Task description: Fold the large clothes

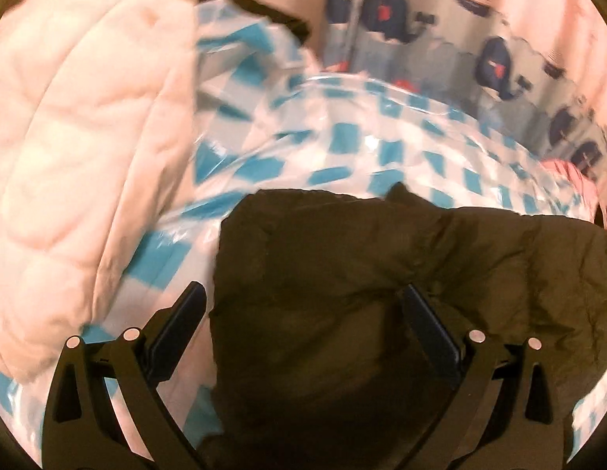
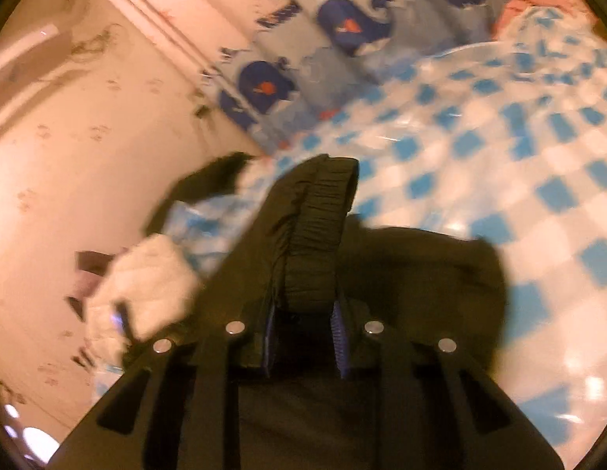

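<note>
right tool (image 2: 303, 325) is pinching the ribbed cuff (image 2: 315, 235) of the dark jacket (image 2: 413, 258), the sleeve end standing up between its blue pads, and the cloth looks bunched rather than flat in the bite

left tool (image 1: 305, 297) is spread wide over the body of the same dark jacket (image 1: 381, 274), fingers (image 1: 187, 309) apart with nothing clamped; one sits off the jacket's edge, the other over the cloth, and whether it touches i can't tell

the jacket lies on a blue and white checked plastic sheet (image 1: 342, 149) that covers the surface, can't say whether a bed or a desk is under it; a white quilted garment (image 1: 68, 137) is heaped beside the jacket, apart from it, and a whale-print curtain (image 2: 342, 19) hangs behind

this reads as the sleeve fold, early in the job, with the body still rumpled

to do it well: carry that cuff across the chest in a low arc so the sleeve lays over flat, not twisted; bring the open tool down on the shoulder or side seam to pin the body, or the slick sheet may let the whole jacket slide along with the pull; keep the cuff grip firm until the sleeve is fully laid, then let go cleanly; puffy fabric will spring back, so press the crease once down; stay clear of the white pile
</note>
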`<move>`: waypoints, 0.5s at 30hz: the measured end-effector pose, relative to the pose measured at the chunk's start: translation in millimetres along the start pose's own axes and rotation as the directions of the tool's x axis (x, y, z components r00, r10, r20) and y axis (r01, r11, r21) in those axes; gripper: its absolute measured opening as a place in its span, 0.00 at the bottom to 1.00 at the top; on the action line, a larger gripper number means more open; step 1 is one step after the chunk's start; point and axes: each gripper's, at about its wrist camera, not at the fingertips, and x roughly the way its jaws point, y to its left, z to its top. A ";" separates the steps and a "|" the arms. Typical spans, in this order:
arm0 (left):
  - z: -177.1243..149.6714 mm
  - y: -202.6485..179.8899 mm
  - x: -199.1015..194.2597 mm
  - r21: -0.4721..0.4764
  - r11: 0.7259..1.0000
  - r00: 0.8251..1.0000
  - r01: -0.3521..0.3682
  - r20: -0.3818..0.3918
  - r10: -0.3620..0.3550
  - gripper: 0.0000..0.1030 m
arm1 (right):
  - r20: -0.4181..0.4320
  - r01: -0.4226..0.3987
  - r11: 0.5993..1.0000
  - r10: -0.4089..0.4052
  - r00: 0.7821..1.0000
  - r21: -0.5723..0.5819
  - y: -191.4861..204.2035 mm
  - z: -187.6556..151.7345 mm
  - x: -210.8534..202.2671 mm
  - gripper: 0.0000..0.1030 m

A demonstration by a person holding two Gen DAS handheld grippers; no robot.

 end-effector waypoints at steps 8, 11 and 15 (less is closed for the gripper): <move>-21.3 -34.4 42.8 0.203 0.978 0.975 -0.042 -0.206 0.084 0.94 | -0.242 0.185 0.968 -0.141 0.960 0.172 -86.8 -45.3 43.5 0.40; -1.8 -31.4 8.4 0.169 0.986 0.993 -0.005 -0.118 0.025 0.94 | -0.035 0.342 0.936 -0.340 0.940 0.081 -59.8 -26.6 -2.5 0.59; 20.3 -44.8 -3.5 0.219 0.975 0.999 -0.034 0.004 0.034 0.94 | 0.117 0.283 0.954 -0.271 0.955 -0.102 5.0 6.9 2.5 0.69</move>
